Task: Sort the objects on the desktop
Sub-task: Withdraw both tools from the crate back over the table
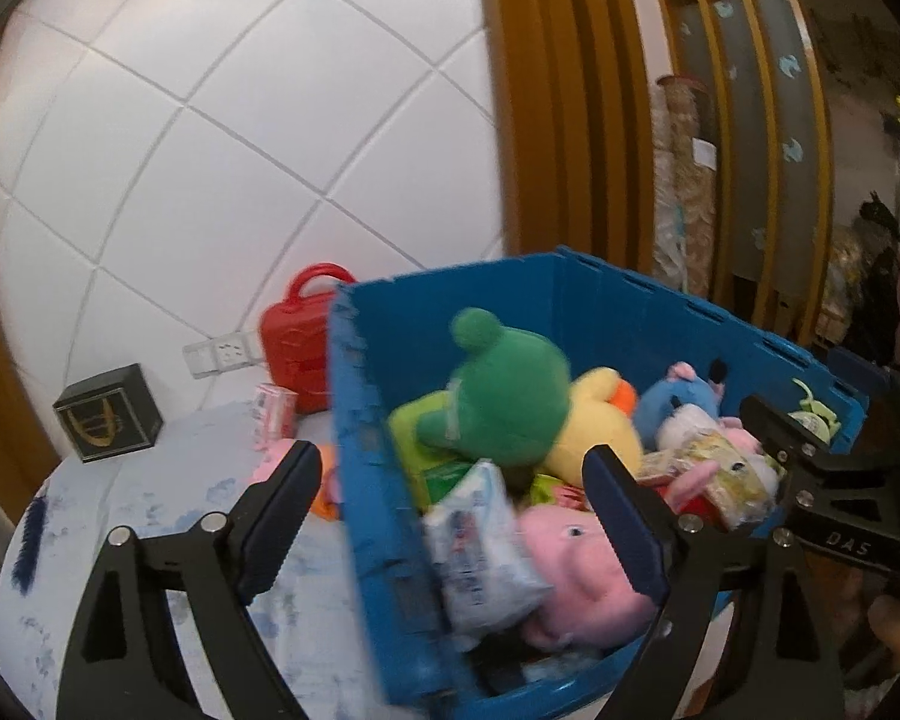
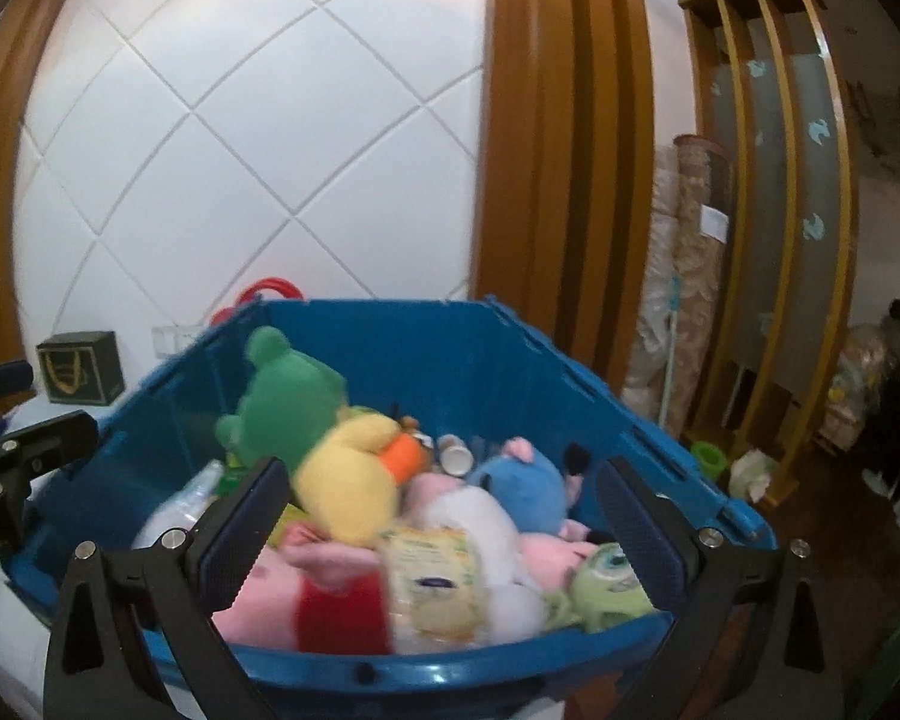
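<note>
A blue plastic bin [image 1: 384, 480] [image 2: 486, 354] stands on the round table [image 1: 150, 504], full of plush toys: a green frog [image 1: 504, 384] [image 2: 288, 396], a yellow duck [image 1: 600, 420] [image 2: 354, 480], a blue plush [image 1: 678, 402] [image 2: 522, 480], a pink pig [image 1: 576, 576] [image 2: 270, 582] and a green one-eyed monster [image 2: 606, 588]. Wipe packets [image 1: 486, 546] [image 2: 432, 582] lie on top. My left gripper [image 1: 456, 516] is open over the bin's left wall. My right gripper [image 2: 444, 522] is open and empty above the bin's near side; it also shows in the left wrist view [image 1: 810, 450].
A red toy case [image 1: 300, 342], a black box [image 1: 108, 414] [image 2: 78, 366] and a small red-white packet [image 1: 276, 414] stand on the table left of the bin, by the white tiled wall. Wooden slats and clutter stand to the right [image 2: 768, 240].
</note>
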